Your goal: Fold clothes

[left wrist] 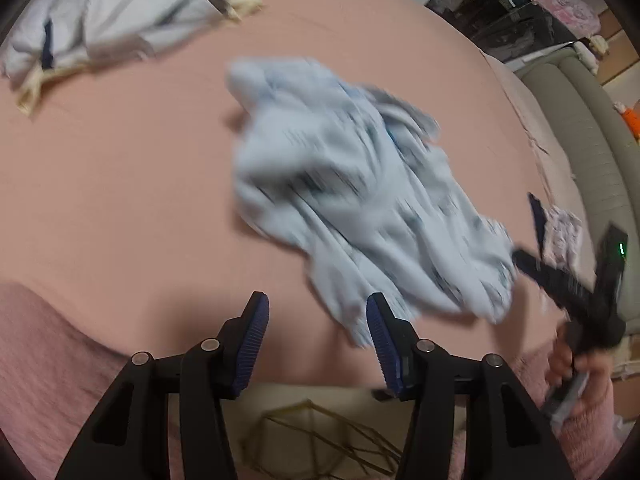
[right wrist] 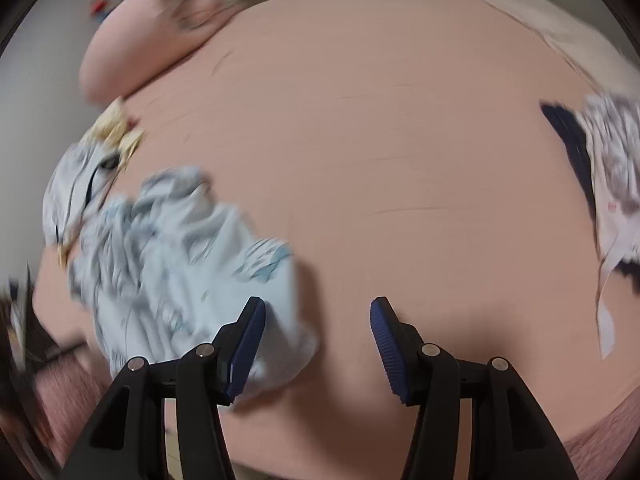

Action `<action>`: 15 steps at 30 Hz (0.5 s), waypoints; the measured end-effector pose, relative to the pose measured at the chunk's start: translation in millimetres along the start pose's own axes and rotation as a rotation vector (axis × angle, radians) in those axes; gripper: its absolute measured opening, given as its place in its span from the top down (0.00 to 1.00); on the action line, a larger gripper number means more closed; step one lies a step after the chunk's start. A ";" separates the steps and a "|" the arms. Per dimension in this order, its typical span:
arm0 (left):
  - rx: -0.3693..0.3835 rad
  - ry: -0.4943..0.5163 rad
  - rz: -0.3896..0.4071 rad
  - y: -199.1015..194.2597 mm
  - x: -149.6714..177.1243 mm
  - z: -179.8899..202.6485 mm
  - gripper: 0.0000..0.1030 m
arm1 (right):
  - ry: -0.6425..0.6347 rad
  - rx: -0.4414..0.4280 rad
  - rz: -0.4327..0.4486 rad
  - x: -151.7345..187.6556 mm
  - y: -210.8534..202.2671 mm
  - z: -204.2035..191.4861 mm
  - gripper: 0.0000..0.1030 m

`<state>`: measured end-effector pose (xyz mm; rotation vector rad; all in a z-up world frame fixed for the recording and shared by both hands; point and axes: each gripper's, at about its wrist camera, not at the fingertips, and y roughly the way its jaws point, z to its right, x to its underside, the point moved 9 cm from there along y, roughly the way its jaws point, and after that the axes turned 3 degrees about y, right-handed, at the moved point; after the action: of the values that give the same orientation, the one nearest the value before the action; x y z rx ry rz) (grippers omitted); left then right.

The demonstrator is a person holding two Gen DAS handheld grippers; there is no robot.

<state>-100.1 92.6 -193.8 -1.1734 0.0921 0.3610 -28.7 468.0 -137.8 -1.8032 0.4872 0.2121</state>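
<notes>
A crumpled light blue garment point(left wrist: 352, 200) lies on the pink bed sheet point(left wrist: 120, 184), just ahead and to the right of my left gripper point(left wrist: 316, 308). That gripper stands open over bare sheet with nothing between its blue pads. In the right wrist view the same garment point(right wrist: 180, 264) lies at the left, and its near corner reaches past the left finger into the gap of my right gripper point(right wrist: 316, 312). This gripper is open, and its pads do not press on the cloth. A hand point(left wrist: 580, 364) holds the blurred right gripper point(left wrist: 568, 256) at the right edge of the left wrist view.
A grey-white garment point(left wrist: 104, 12) with a cream piece lies at the far left of the bed. A patterned white and dark garment point(right wrist: 612, 168) lies at the right. A pink pillow point(right wrist: 160, 20) sits at the back. A grey-green padded rail point(left wrist: 580, 128) borders the bed.
</notes>
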 end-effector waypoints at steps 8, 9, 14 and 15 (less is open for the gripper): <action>0.064 -0.004 0.015 57.7 -56.9 -10.9 0.55 | -0.159 -0.144 -0.191 12.9 42.4 -45.7 0.46; 0.063 0.015 0.019 59.3 -63.1 -13.7 0.61 | -0.175 -0.189 -0.221 20.3 44.4 -56.6 0.48; 0.121 0.040 0.064 30.6 -65.4 -12.3 0.91 | -0.196 -0.276 -0.268 35.6 56.8 -87.9 0.81; 0.130 0.050 0.088 16.9 -64.2 -9.4 0.91 | -0.160 -0.303 -0.267 31.4 54.4 -88.7 0.81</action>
<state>-164.8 75.1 -195.9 -1.0525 0.2088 0.3976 -33.4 365.0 -172.1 -2.1039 0.1004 0.2531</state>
